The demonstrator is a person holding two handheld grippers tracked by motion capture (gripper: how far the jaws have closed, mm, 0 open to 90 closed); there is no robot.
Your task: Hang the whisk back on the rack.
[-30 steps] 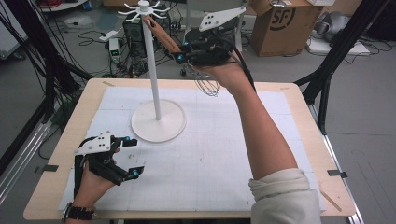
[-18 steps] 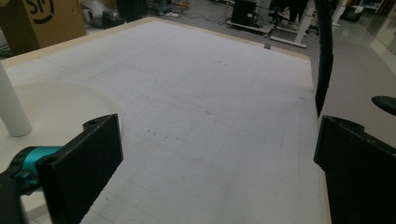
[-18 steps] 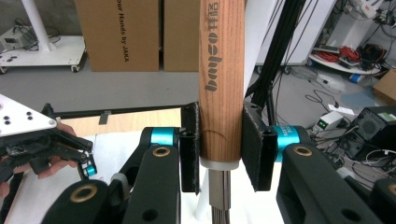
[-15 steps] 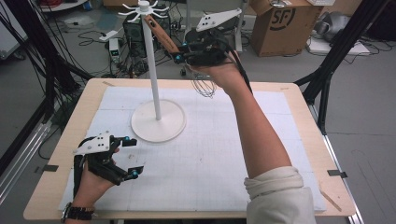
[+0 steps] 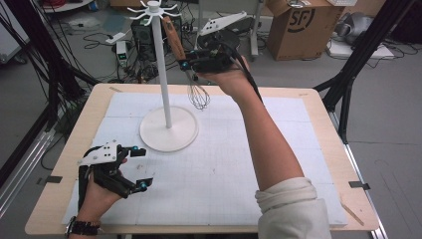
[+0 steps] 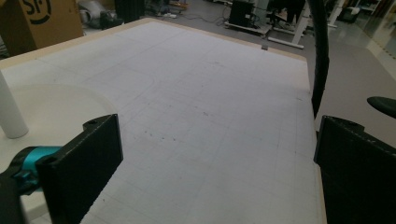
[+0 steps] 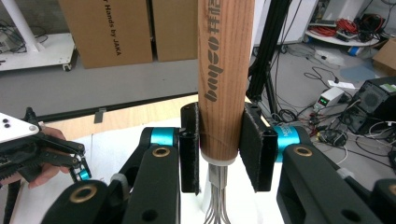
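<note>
- Whisk (image 5: 186, 69) is up in the air beside the white hook stand (image 5: 162, 74), wire head hanging well above the surface (image 5: 224, 164).
- Right gripper (image 7: 219, 149) has its jaws pinching the wooden handle's lower end, just above the wires.
- Looks light and stiff; I'd grip the wood, since the wires probably flex.
- Left gripper (image 5: 130, 168) rests on the surface, jaws spread, holding nothing.

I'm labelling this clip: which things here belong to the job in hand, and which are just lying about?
In use:
wooden-handled wire whisk, clamped in the right gripper
white hook stand with round base

Lying about:
left gripper, open on the white mat
brown cardboard box on the floor
</note>
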